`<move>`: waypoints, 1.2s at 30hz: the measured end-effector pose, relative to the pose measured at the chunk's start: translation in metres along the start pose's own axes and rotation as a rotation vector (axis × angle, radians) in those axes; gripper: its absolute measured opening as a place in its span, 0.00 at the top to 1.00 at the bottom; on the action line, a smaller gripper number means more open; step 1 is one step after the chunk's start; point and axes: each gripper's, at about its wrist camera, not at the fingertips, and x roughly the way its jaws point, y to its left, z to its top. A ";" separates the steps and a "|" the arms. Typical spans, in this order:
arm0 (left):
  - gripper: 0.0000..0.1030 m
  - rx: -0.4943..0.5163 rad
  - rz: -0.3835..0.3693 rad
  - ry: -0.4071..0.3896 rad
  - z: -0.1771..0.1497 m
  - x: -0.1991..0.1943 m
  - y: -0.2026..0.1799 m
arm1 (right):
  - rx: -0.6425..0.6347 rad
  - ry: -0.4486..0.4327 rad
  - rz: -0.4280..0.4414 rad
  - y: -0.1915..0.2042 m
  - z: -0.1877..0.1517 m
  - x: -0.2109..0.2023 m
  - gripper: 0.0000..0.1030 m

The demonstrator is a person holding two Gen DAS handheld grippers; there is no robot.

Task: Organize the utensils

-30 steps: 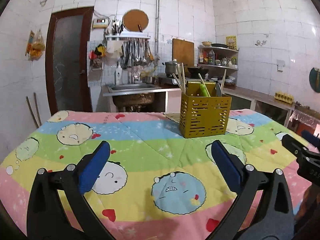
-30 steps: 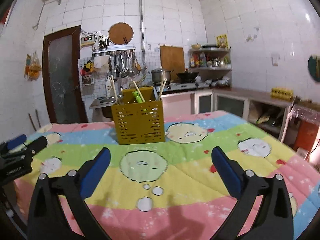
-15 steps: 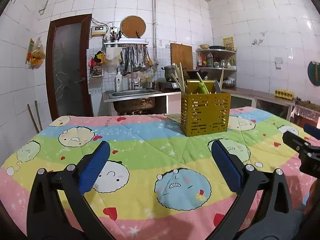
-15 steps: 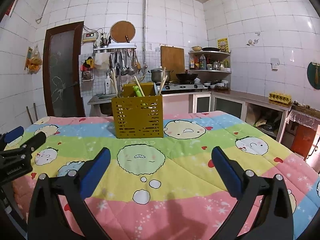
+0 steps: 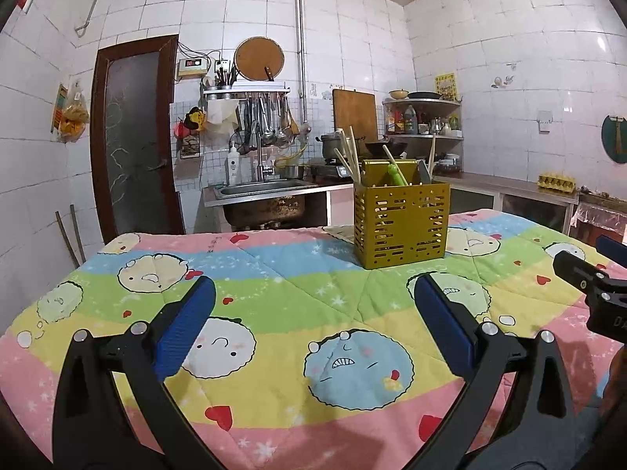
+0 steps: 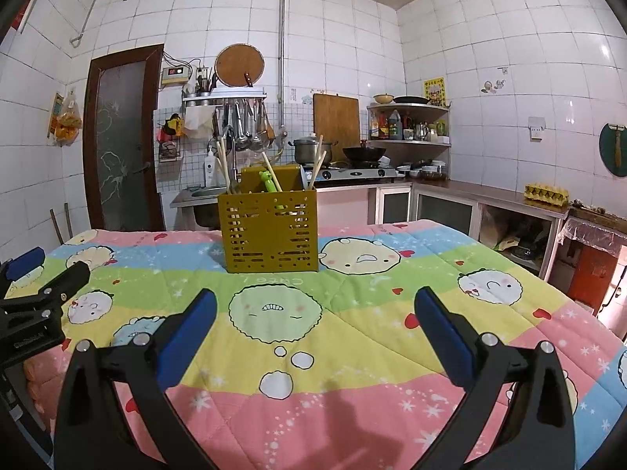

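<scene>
One yellow slotted utensil holder [image 6: 269, 231] stands upright on the table, toward its far edge and well apart from both grippers. Wooden chopsticks [image 6: 222, 164] and a green-handled utensil [image 6: 267, 181] stick up out of its top; which compartment each sits in cannot be told. Around the holder the cartoon-print quilt [image 6: 352, 337] lies bare, with free surface running to the near edge and out to both sides, and nothing stands between the grippers and the holder. The left gripper [image 5: 311, 327] hangs above the near part of the quilt, its blue pads [image 5: 184, 327] spread wide with nothing between them. The right gripper [image 6: 313, 331] does likewise, fingers wide apart and empty. Beyond the far edge are a sink [image 5: 262, 196], a dark door [image 5: 135, 137] and a stove counter [image 6: 360, 178].
</scene>
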 end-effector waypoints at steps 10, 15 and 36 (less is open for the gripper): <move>0.05 0.010 0.003 -0.033 0.000 -0.008 -0.002 | -0.007 0.000 -0.001 -0.002 0.000 0.000 0.04; 0.05 0.017 0.000 -0.045 0.000 -0.009 -0.004 | -0.015 -0.005 -0.002 -0.001 0.001 -0.002 0.04; 0.05 0.018 -0.015 -0.041 0.000 -0.009 -0.004 | -0.016 -0.008 -0.003 -0.002 0.001 -0.004 0.04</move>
